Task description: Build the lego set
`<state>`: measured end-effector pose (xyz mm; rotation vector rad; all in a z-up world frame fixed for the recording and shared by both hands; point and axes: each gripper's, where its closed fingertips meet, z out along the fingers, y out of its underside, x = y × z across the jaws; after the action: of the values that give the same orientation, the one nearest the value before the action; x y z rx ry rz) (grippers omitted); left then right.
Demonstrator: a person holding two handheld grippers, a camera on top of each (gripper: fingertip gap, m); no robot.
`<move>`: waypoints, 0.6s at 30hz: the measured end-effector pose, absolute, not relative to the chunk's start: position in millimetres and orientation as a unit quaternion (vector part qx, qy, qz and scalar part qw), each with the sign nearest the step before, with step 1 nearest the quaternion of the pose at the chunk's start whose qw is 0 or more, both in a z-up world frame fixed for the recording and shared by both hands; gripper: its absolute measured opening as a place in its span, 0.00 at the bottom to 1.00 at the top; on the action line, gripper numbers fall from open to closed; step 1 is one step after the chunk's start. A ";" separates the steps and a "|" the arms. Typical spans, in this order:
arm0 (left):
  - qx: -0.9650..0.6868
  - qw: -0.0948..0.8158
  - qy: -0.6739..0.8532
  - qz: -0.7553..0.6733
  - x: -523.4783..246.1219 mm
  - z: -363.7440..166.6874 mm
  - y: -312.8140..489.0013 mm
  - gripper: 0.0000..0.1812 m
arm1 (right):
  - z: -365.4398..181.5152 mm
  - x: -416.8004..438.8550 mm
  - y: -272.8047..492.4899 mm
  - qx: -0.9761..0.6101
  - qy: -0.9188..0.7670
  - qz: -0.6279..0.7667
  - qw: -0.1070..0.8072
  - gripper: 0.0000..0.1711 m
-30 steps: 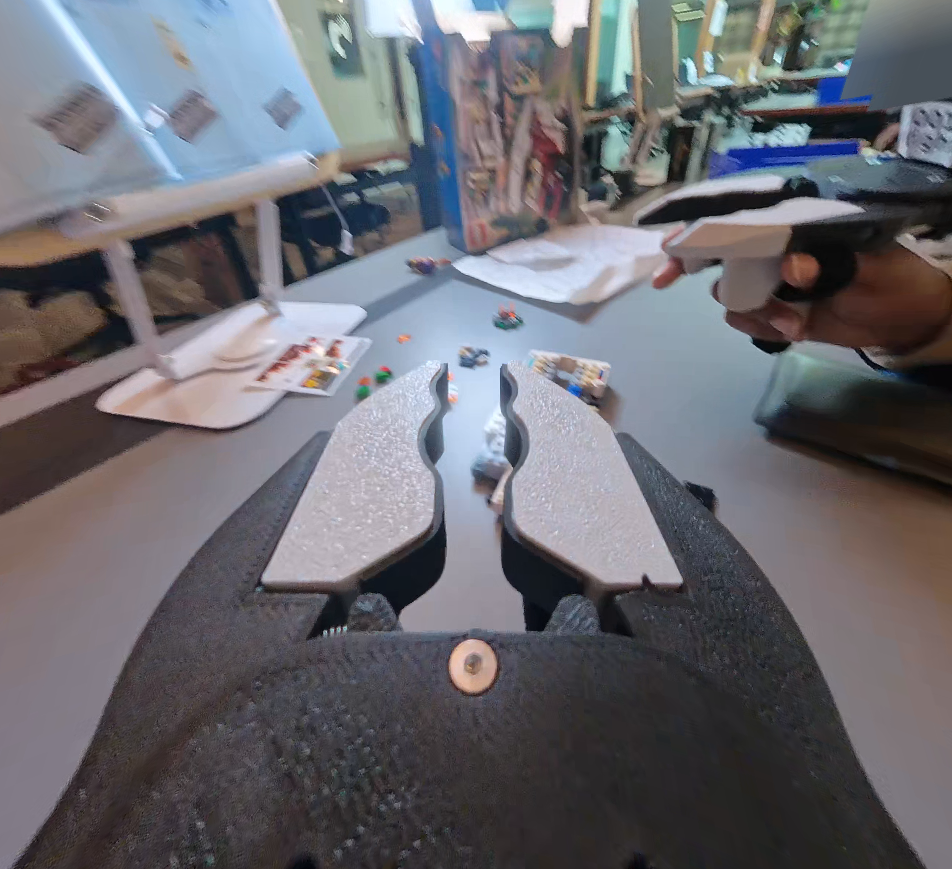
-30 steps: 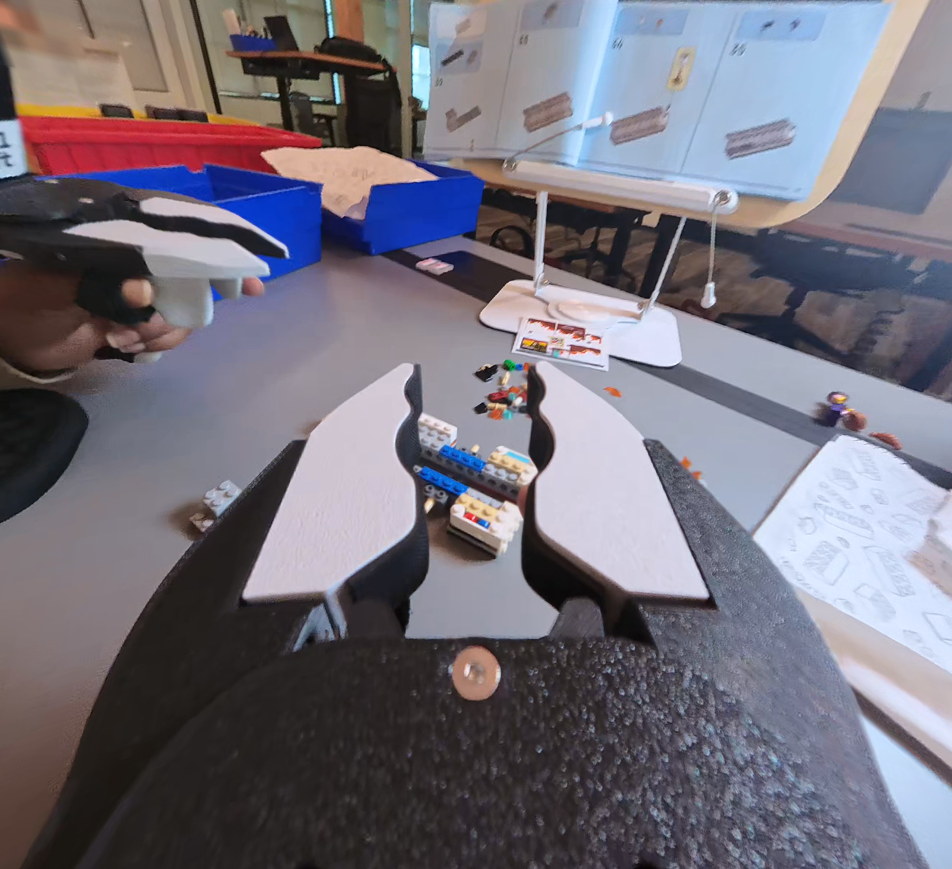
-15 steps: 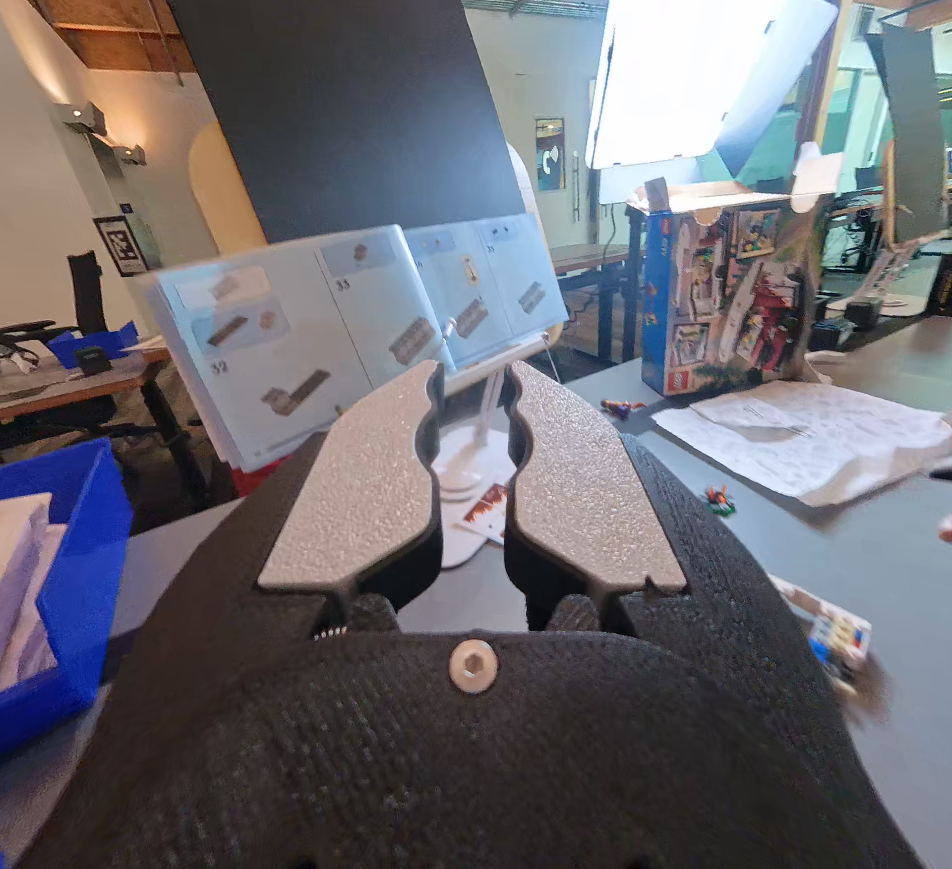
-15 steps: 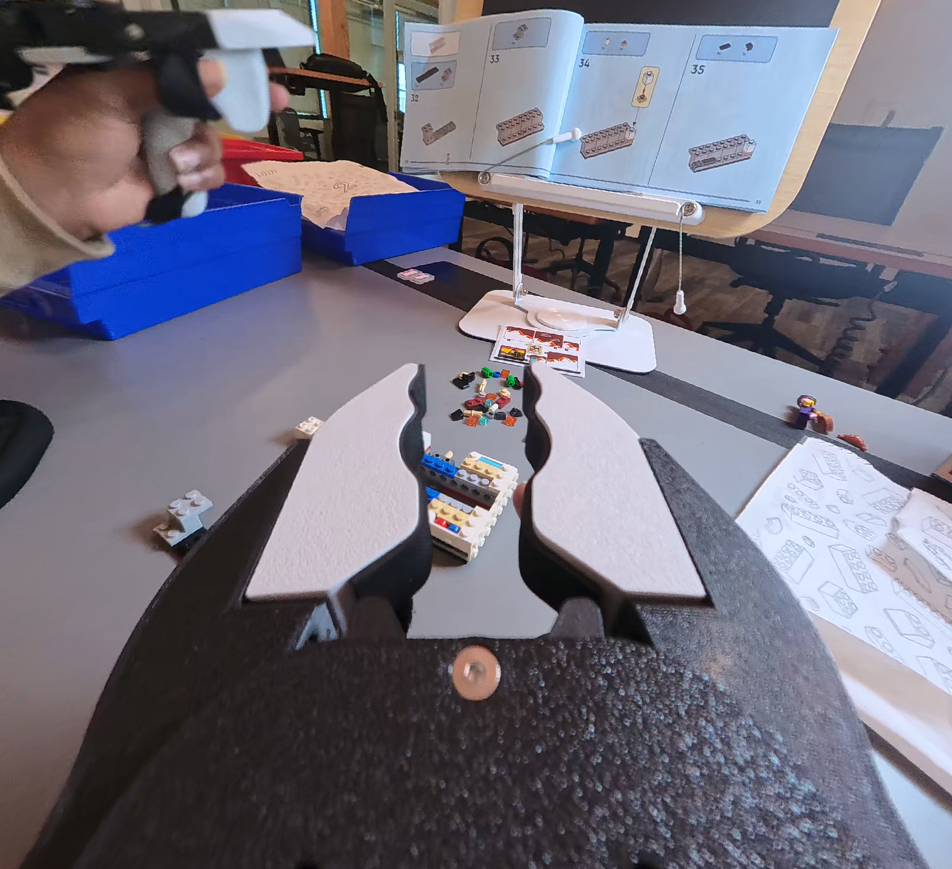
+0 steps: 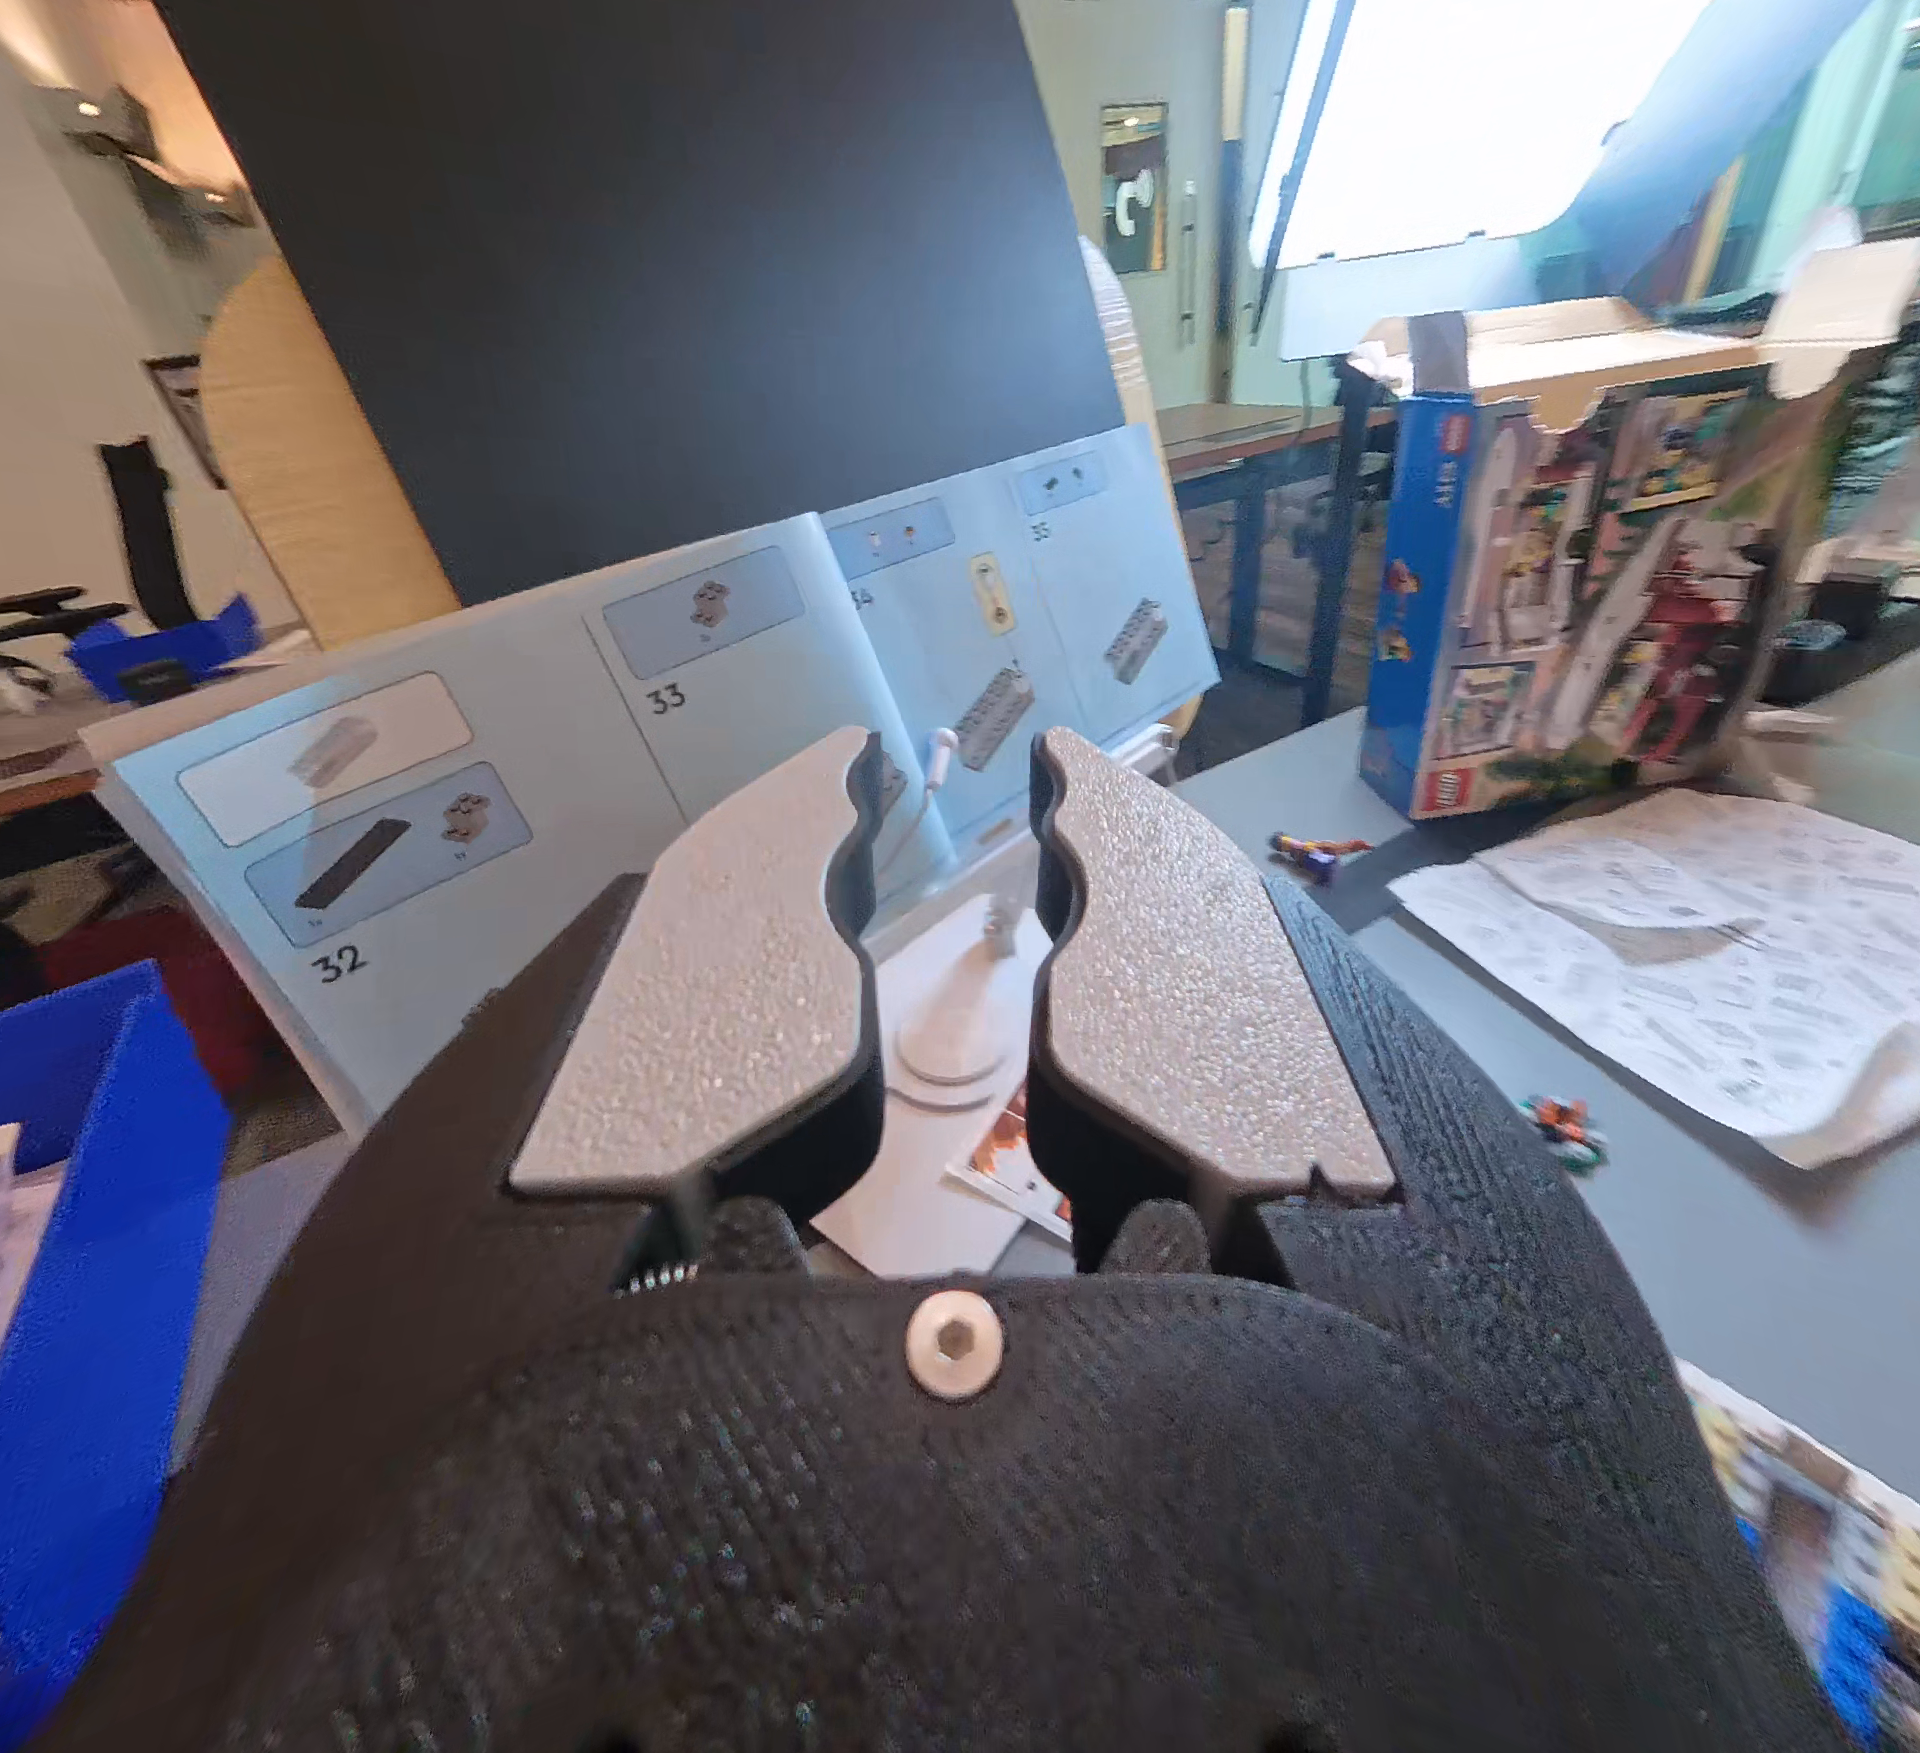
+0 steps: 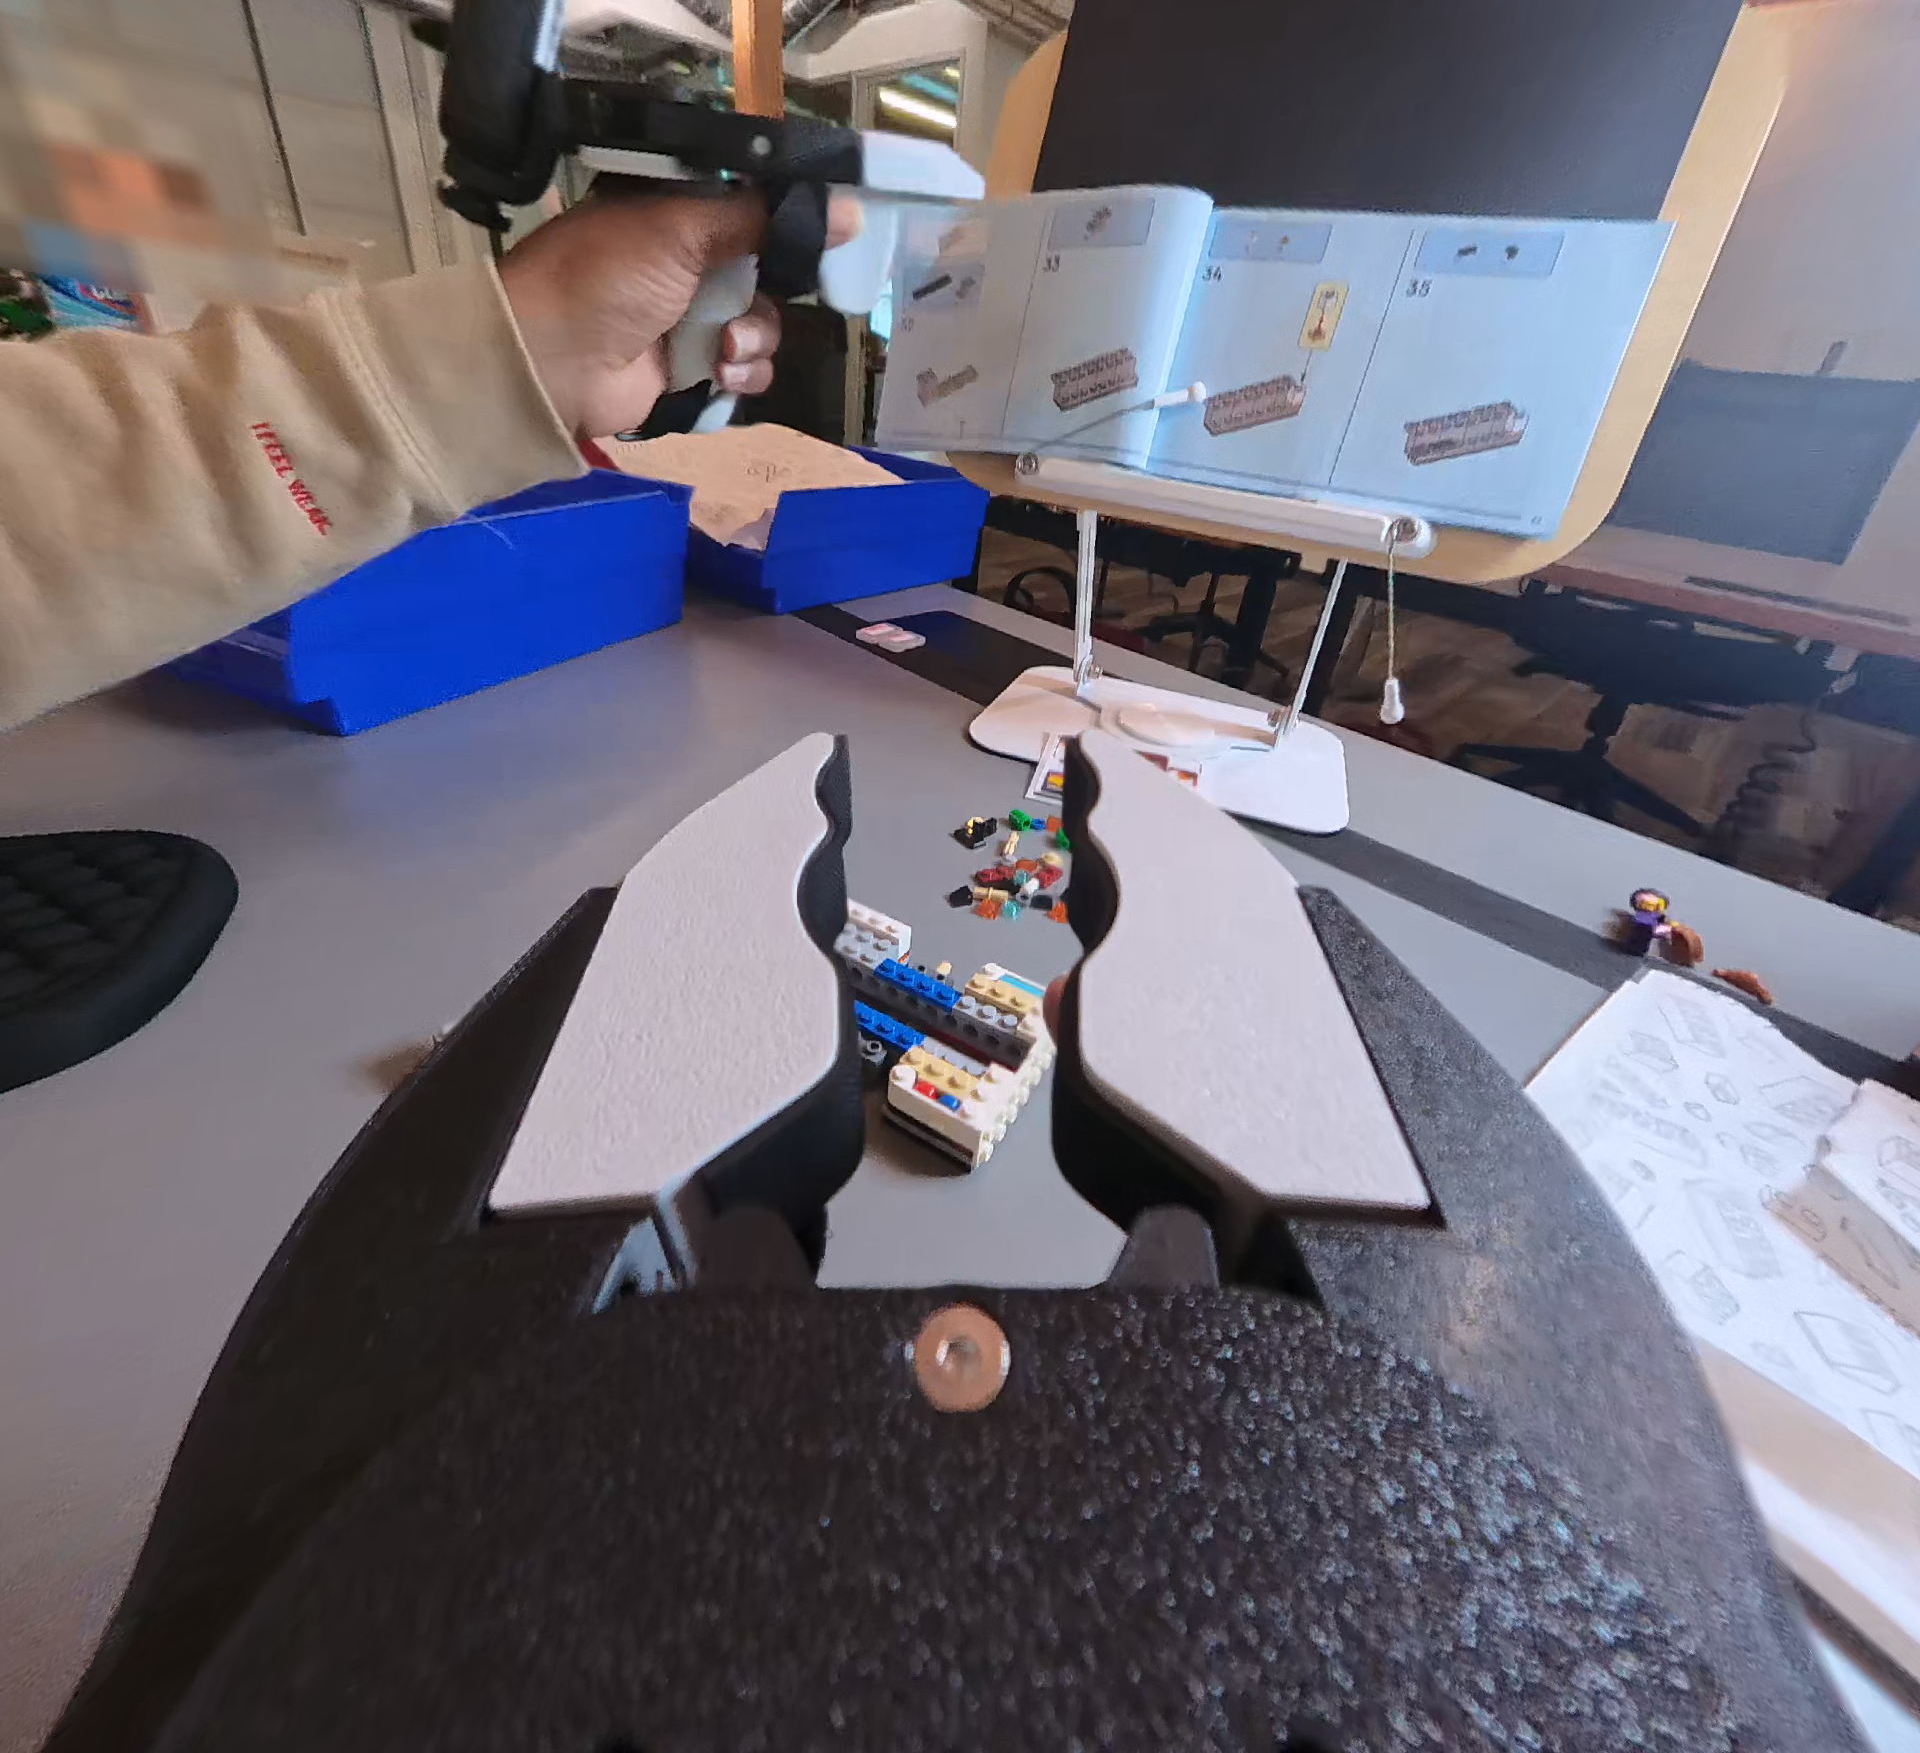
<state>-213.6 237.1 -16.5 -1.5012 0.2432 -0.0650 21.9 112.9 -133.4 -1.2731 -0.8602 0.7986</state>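
A partly built lego model (image 6: 956, 1049) of white, blue, grey and tan bricks lies on the grey table (image 6: 416, 872), seen between my right gripper's (image 6: 956, 768) open, empty fingers, which hover just above and short of it. Several small loose pieces (image 6: 1013, 872) lie beyond it. The open instruction booklet (image 6: 1278, 353) rests on a white stand (image 6: 1164, 737). My left gripper (image 5: 951, 768) is open and empty, raised off the table and pointing at the booklet (image 5: 623, 716). It also shows in the right wrist view (image 6: 914, 176), held by a hand near the booklet's left page.
Two blue bins (image 6: 468, 602) stand at the back left, one holding paper. A black pad (image 6: 94, 934) lies at the left. A printed sheet (image 6: 1714, 1163) and a minifigure (image 6: 1652, 919) are at the right. The lego box (image 5: 1579, 602) stands at the back right. There is about 30 cm between the tips of the two grippers.
My left gripper has lifted off the table and swung up and left toward the booklet. My right gripper has stayed over the model, its jaws unchanged.
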 end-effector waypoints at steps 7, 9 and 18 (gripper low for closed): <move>-0.738 0.649 0.184 -0.020 -267.0 -10.2 144.7 0.17 | -139.3 21.0 114.4 -0.566 -0.377 0.352 0.643 0.23; -0.781 0.595 0.189 -0.004 -306.2 -24.3 120.8 0.17 | -148.2 18.7 116.7 -0.573 -0.384 0.341 0.639 0.23; -0.947 0.263 0.182 -0.009 -451.8 -204.6 15.6 0.17 | -169.1 14.9 127.4 -0.577 -0.414 0.279 0.647 0.22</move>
<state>-451.8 15.6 -204.6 -2.5623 0.4914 -0.0233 14.9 127.4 -169.1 -1.3120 -0.9419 0.6351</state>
